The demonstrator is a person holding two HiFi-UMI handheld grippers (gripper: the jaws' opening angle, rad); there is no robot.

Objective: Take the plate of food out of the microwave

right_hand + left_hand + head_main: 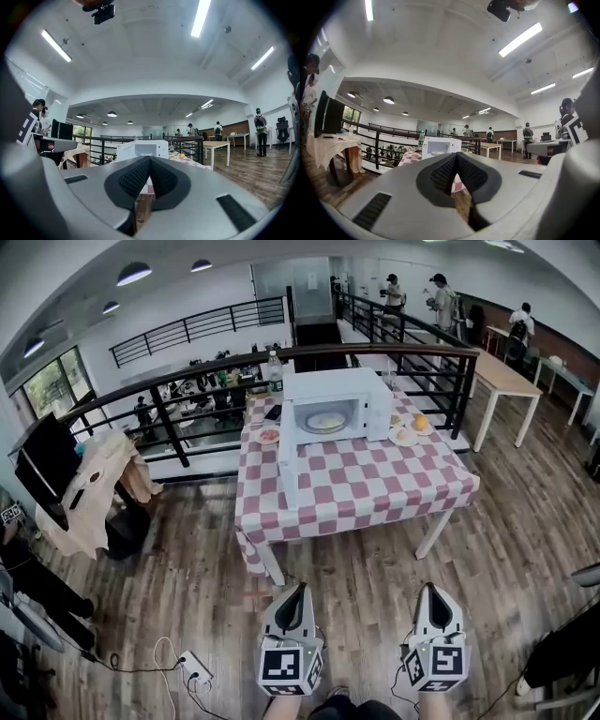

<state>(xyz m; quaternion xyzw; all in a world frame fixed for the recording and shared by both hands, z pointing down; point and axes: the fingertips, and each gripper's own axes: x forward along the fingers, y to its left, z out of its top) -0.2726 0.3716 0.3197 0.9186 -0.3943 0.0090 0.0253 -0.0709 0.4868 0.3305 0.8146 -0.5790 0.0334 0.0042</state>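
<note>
A white microwave (pixel 333 409) stands on a table with a red-and-white checked cloth (pixel 356 486), its door (pixel 288 468) swung open toward me. Inside sits a plate of pale food (pixel 326 422). Both grippers are held low over the wooden floor, well short of the table. My left gripper (pixel 298 591) is shut with nothing in it, and so is my right gripper (pixel 431 591). The left gripper view shows the microwave (pixel 439 146) far off above the shut jaws; in the right gripper view the microwave (pixel 142 149) is likewise distant.
A small plate (pixel 269 435) lies left of the microwave, a dish with an orange (pixel 420 423) to its right, a bottle (pixel 275 371) behind. A black railing (pixel 187 390) runs behind the table. A draped stand with a monitor (pixel 56 470) is at left, a power strip (pixel 195 667) on the floor.
</note>
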